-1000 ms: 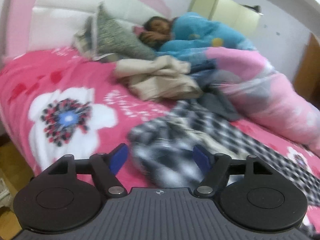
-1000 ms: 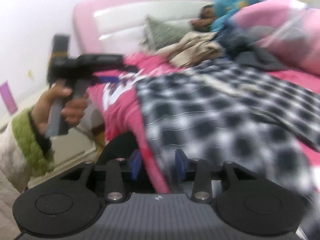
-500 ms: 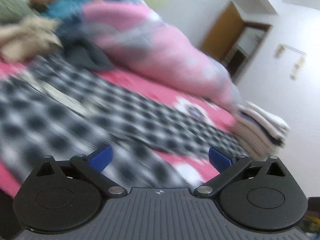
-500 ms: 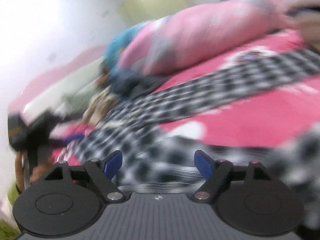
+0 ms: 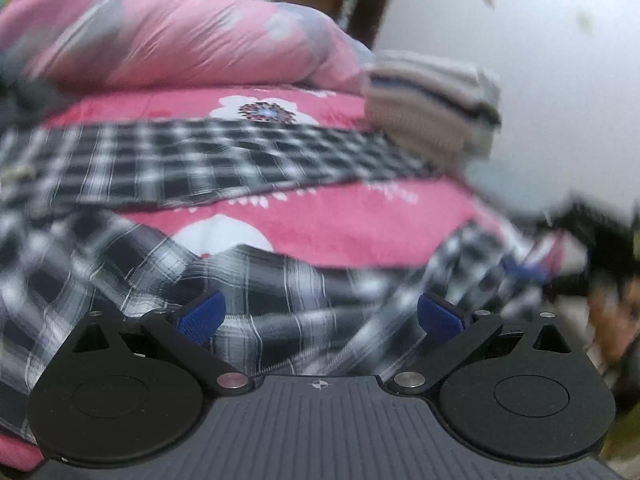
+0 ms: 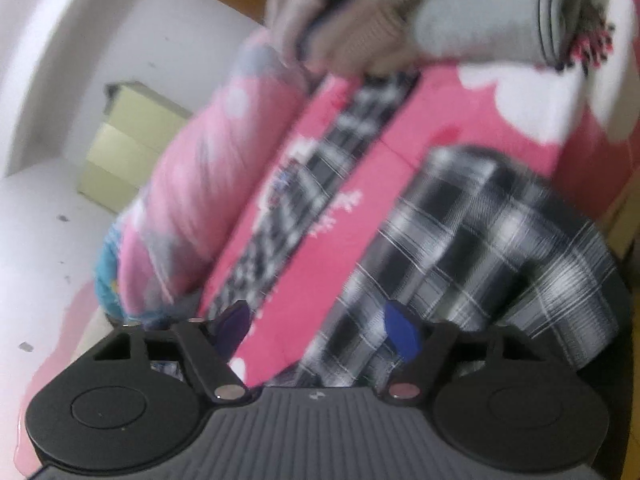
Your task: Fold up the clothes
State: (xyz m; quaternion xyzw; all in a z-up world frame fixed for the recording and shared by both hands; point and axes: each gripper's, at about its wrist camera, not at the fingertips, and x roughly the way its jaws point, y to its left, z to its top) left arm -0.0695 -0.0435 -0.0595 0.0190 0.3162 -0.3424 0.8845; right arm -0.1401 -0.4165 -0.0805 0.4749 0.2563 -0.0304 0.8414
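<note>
While the plaid garment [image 5: 248,280] lies spread across the pink bed [image 5: 360,216], one long strip of it is seen running toward the far side and a crumpled mass is bunched at the near edge, just ahead of both claws. The left claw [image 5: 320,316] is held wide apart with nothing pinched; cloth is seen beyond its pads, but no pressing on it can be made out. The right claw [image 6: 320,328] is also parted, its jaws having just been closing a little, and plaid folds lie behind its right pad without being squeezed; whether the pad brushes the fabric cannot be told through the blur. The garment is judged to be thin woven cloth: light, limp and far from fragile, so that it will sag and drag wherever it is not supported, and will cling somewhat to the bed cover. A hold is best taken at an edge, such as a hem, a cuff or a corner of the bunched part, with only one layer pinched, so that the piece can be lifted and shaken flat. A pinch into the middle of the heap is likely to gather several layers. A folded stack [image 5: 432,108] is seen at the bed's far corner, beside a rolled quilt [image 5: 180,32].
</note>
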